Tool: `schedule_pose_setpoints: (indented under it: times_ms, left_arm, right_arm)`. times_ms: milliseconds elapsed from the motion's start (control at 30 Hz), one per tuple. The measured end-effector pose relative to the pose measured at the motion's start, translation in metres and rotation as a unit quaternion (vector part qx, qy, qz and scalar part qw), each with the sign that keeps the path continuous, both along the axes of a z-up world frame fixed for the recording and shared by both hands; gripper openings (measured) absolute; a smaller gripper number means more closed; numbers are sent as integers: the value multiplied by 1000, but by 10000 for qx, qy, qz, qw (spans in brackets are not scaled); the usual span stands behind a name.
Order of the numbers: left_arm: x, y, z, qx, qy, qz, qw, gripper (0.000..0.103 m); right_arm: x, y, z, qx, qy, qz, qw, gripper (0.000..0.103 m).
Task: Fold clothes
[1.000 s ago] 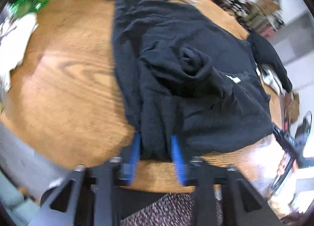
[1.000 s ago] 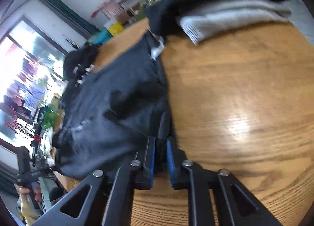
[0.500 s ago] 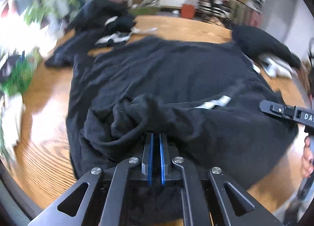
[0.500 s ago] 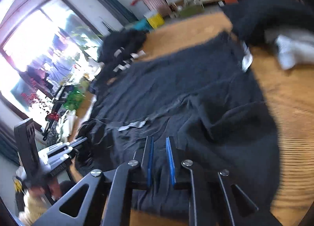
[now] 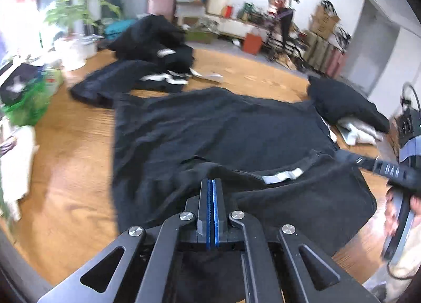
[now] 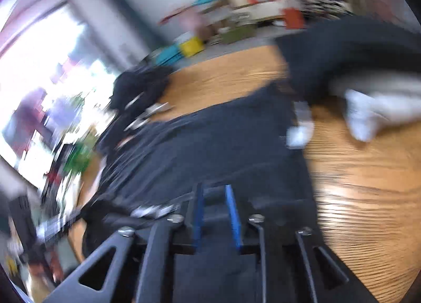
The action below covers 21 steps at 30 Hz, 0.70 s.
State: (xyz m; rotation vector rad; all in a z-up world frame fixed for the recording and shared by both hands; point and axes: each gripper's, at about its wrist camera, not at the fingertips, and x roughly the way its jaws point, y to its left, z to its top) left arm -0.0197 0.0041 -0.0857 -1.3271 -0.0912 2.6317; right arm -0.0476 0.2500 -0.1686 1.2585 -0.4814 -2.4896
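Left wrist view: wooden bench (image 5: 65,160) in a cluttered room, black garment (image 5: 223,134) spread across it.
Left gripper (image 5: 212,187) is clamped on a garment fold; right gripper (image 6: 214,195), jaws just reopened, straddles blurred cloth, grip unclear.

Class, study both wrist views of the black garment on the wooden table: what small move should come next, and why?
Probably carry the near hem further across. The left gripper is shut on a fold of the black garment; the right gripper has just been opening, cloth between its fingers. The hem is lifted and most of the garment lies flat on the table.
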Motion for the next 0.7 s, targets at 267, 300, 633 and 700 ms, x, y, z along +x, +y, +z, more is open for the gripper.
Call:
schedule_pose_setpoints:
  times_ms: [267, 300, 633, 700]
  left_arm:
    - [-12, -54, -23, 301, -261, 827, 9958, 4]
    - [-13, -61, -24, 361, -284, 853, 9953, 4]
    - [8, -41, 8, 492, 161, 558, 9971, 4]
    - [13, -16, 1, 197, 33, 147, 9997, 4]
  right_arm:
    - [-29, -23, -42, 70, -493, 172, 9986, 10]
    - [-33, -12, -43, 35, -501, -7, 9987, 9]
    - [8, 39, -8, -24, -36, -487, 9988, 28]
    - [27, 26, -8, 100, -42, -167, 9998, 28]
